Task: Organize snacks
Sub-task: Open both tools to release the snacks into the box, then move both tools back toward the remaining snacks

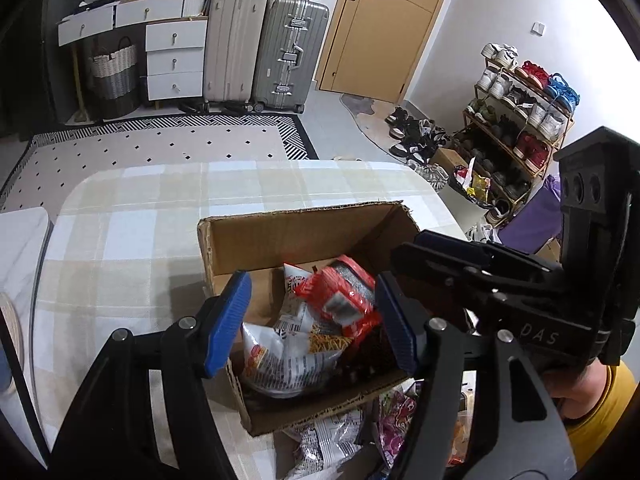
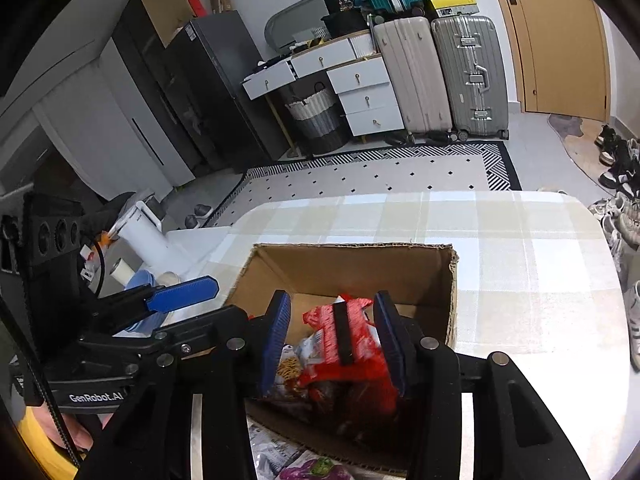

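An open cardboard box point(image 1: 280, 236) point(image 2: 352, 268) stands on the checked tablecloth and holds several snack packets. A red packet point(image 1: 344, 300) point(image 2: 352, 336) lies on top of a white noodle packet point(image 1: 280, 356). My left gripper point(image 1: 316, 320) is open above the box, its blue pads on either side of the packets without touching them. My right gripper point(image 2: 332, 336) is open over the box, its pads flanking the red packet with a gap on each side. The right gripper also shows in the left wrist view point(image 1: 472, 264), and the left one in the right wrist view point(image 2: 180, 292).
More snack packets point(image 1: 328, 440) point(image 2: 304, 468) lie on the table in front of the box, one of them purple point(image 1: 396, 420). White cups and a bottle point(image 2: 144, 236) stand at the table's left. Beyond the table are a rug, suitcases, drawers and a shoe rack point(image 1: 520, 120).
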`<action>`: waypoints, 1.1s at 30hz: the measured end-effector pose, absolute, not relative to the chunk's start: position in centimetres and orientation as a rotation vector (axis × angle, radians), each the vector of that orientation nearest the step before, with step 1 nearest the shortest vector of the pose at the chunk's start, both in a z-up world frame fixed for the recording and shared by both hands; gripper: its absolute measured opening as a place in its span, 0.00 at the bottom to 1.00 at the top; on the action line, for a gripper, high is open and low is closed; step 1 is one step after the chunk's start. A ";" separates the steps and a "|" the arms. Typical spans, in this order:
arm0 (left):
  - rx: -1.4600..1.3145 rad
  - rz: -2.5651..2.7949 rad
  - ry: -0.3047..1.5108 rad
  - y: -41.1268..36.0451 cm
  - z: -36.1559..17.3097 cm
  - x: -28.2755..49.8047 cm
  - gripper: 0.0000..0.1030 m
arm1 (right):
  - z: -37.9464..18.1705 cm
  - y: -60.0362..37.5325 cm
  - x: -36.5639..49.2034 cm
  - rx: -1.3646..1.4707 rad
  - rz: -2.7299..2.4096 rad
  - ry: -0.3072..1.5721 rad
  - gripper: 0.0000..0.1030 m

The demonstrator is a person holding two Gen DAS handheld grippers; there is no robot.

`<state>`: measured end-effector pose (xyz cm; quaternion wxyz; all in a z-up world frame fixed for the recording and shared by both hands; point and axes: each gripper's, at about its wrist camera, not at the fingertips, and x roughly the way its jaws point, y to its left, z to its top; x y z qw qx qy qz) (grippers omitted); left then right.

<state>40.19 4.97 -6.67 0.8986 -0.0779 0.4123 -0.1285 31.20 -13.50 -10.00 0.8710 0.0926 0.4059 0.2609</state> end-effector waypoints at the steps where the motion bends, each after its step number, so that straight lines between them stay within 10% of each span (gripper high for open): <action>1: -0.163 -0.267 0.855 5.1 -6.4 39.8 0.61 | -9.9 -13.6 31.2 0.193 0.543 0.846 0.43; 33: -0.111 -0.231 0.605 3.0 2.9 10.8 0.92 | 0.7 -17.8 1.3 0.065 0.497 0.373 0.95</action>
